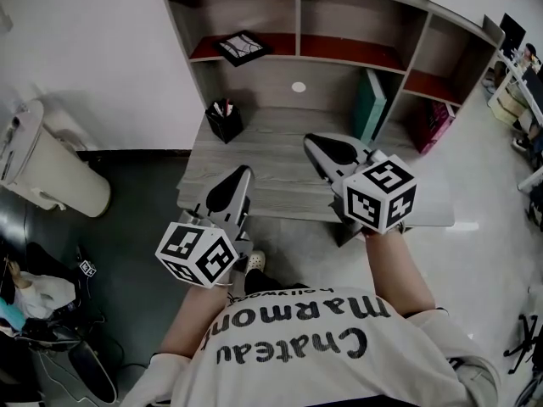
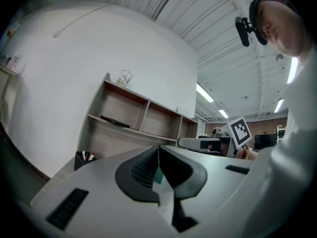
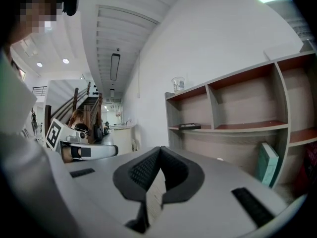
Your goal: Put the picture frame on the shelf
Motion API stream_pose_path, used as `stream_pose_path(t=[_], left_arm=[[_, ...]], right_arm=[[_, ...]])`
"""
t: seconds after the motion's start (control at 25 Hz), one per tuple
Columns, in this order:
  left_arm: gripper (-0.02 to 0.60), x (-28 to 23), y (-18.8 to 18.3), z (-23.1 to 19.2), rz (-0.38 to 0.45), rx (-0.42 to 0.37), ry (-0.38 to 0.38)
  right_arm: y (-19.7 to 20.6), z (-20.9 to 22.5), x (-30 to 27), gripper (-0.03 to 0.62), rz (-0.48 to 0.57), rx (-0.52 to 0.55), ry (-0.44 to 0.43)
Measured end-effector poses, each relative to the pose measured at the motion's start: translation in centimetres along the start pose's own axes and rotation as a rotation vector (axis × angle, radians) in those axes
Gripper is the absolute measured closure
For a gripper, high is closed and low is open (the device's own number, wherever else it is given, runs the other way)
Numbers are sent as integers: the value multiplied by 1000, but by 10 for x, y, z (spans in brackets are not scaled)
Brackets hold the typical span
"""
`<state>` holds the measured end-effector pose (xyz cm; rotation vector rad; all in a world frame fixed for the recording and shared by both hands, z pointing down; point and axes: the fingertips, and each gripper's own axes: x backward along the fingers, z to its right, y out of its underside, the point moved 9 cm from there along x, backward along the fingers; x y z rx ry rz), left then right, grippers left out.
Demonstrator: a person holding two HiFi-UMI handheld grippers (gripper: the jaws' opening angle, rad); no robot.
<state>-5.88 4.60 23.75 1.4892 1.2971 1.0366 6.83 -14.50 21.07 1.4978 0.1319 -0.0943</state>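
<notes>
- Two grippers hovered low over the front of the desk (image 1: 280, 195), one in each of the person's hands, set apart from each other.
- On the near left, the left gripper (image 1: 245, 173) was clenched. Its jaws met at the tips and nothing sat between them.
- Over on the right, the right gripper (image 1: 310, 140) was clenched just the same, jaws tip to tip and empty. It reached a little farther in over the desktop than its partner.
- And the picture frame (image 1: 242, 47)? It lay flat on the shelf (image 1: 348, 53), in the left compartment, turned askew on the red board.
- Neither gripper was touching it, and both were well short of it.
- From the left gripper view the frame showed as a thin dark slab on that same board.
- A black pen holder (image 1: 224, 121) stood on the desk below the frame's compartment, towards the back left.
- A teal book (image 1: 370, 104) stood upright against the divider under the middle compartment.
- Up top, a glass jar (image 2: 124, 77) sat on the shelf unit's left end.
- Both jaw pairs pointed towards the shelf unit.
</notes>
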Motion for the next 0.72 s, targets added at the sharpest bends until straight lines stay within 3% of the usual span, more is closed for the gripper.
stream_pose_path(t=[0.72], left_arm=[[560,-4,2,-9,-16,9,-12]], right_arm=[[11,-1,-19,586,-60,28,-22]])
